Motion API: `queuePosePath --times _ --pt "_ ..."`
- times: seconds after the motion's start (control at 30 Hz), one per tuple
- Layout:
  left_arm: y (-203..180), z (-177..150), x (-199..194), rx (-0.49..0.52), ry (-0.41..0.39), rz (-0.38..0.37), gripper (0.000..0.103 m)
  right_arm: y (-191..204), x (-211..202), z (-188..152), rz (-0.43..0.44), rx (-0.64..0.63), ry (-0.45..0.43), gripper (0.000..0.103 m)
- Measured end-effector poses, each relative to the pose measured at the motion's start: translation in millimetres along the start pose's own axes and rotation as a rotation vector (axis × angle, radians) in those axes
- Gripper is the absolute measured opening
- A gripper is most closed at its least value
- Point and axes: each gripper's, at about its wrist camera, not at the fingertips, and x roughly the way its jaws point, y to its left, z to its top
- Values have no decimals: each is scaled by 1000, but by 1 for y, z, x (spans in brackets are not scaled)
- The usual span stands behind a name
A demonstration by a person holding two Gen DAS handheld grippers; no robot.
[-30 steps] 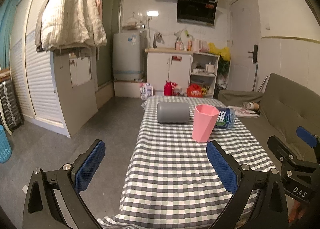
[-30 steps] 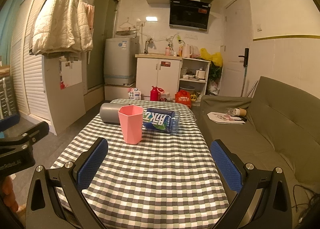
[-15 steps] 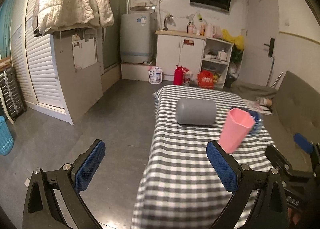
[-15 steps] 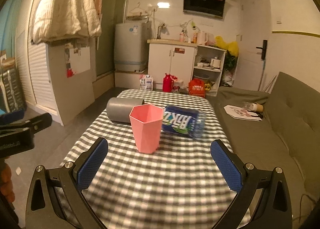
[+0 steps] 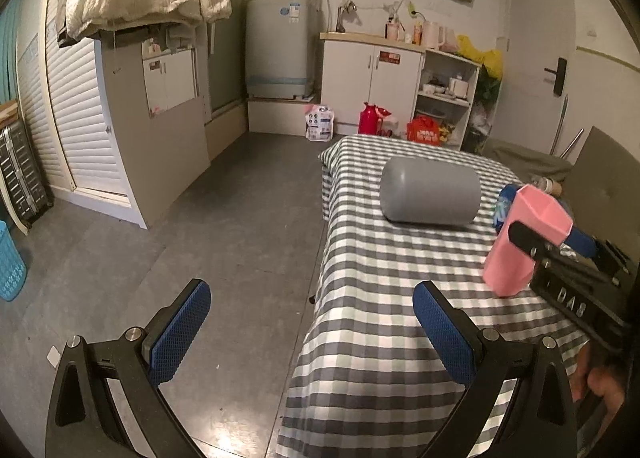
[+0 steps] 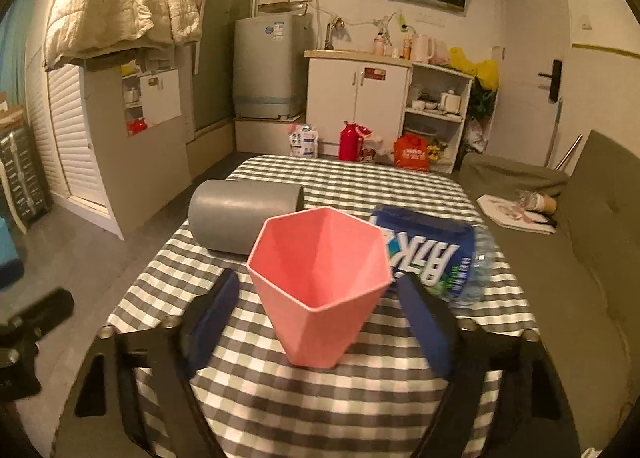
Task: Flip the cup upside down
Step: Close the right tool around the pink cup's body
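Note:
A pink faceted cup [image 6: 320, 290] stands upright, mouth up, on the checkered tablecloth [image 6: 360, 406]. My right gripper [image 6: 320, 318] is open, with one finger on each side of the cup and a gap to each wall. In the left wrist view the cup [image 5: 520, 242] is at the right edge with the right gripper [image 5: 560, 258] around it. My left gripper [image 5: 312, 326] is open and empty, off the table's left front corner, over the floor.
A grey cylinder [image 6: 244, 218] lies on its side behind the cup on the left. A blue-labelled water bottle [image 6: 436, 254] lies behind it on the right. A grey sofa [image 6: 592, 242] runs along the table's right side. Cabinets stand at the far wall.
My right gripper has moved forward until its fingers flank the cup. My left gripper has swung left, off the table's edge and over the floor.

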Motion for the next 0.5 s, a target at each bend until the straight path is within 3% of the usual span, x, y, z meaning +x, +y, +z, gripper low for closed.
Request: queuePosePath --times 0.03,0.23,0.5 --pt "0 -1 1 5 6 3 103 1 0 1 3 -1 4 62" --pt "4 -2 -14 -7 6 -2 103 4 -28 2 37 -6 48 62" --pt "-3 2 -54 -1 -23 -36 103 1 -107 -26 61 97 230 62"
